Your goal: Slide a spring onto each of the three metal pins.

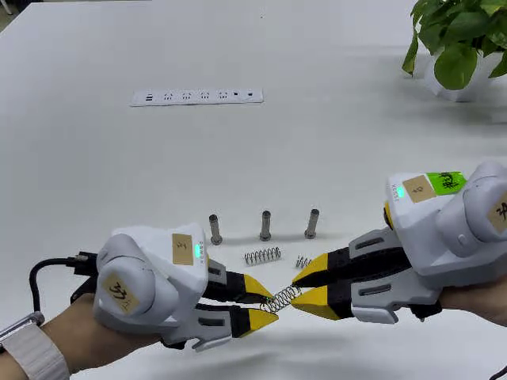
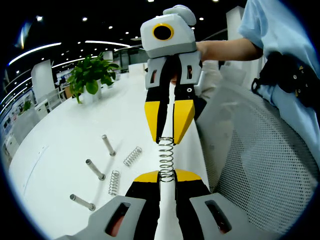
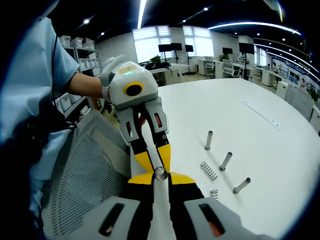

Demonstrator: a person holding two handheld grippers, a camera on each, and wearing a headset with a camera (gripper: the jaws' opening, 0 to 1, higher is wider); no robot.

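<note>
Above the near edge of the counter (image 1: 119,174), the left hand-held gripper (image 1: 265,305) and right hand-held gripper (image 1: 306,288) each clamp one end of a spring (image 1: 281,298) spanning between them. Beyond it three metal pins (image 1: 265,226) stand upright in a row, with two loose springs (image 1: 262,255) lying just before them.

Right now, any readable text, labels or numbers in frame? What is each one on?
No text reads for certain.
Big tan sticker on the left claw housing: handwritten marks, too blurred to read.
Small tan sticker on the same housing: unreadable.
Tan label on the right claw housing: handwriting, too small to read.
Green label beside it: scribble, unreadable.
Power strip: no legible marking.
</note>
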